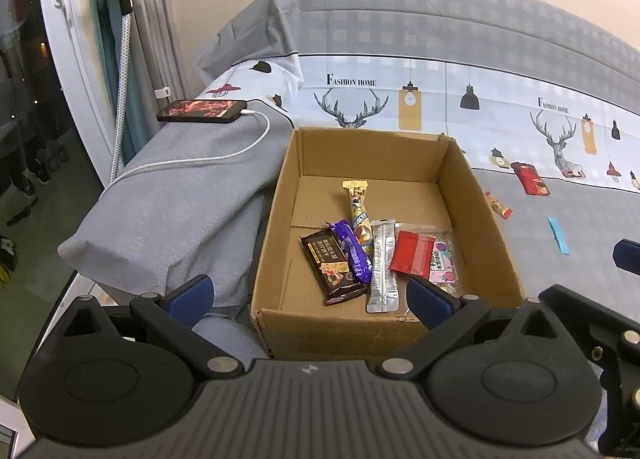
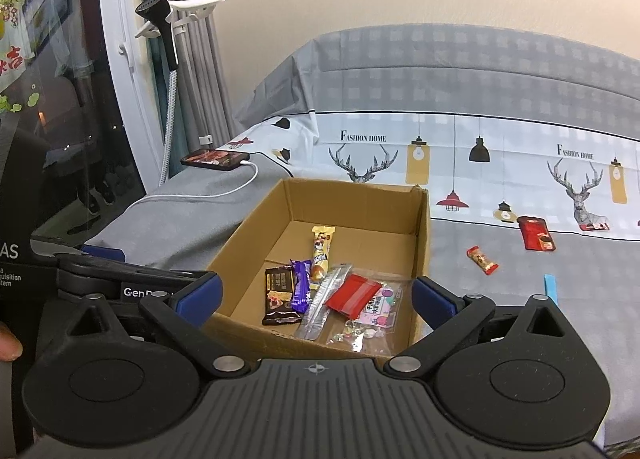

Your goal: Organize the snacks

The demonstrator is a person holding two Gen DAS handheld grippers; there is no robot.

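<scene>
My left gripper (image 1: 310,295) stands wide open and empty at the near edge of the cardboard box (image 1: 364,147); my right gripper (image 2: 316,297) is likewise spread open, holding nothing. Inside the box lie a brown chocolate bar (image 1: 332,267), a purple bar (image 1: 354,251), a gold wrapper (image 1: 358,207), a silver sachet (image 1: 383,267) and a red packet (image 1: 412,257). Three snacks lie on the bed (image 2: 520,339) outside: a red pouch (image 2: 537,233), a small candy (image 2: 482,259), a blue stick (image 1: 558,235).
</scene>
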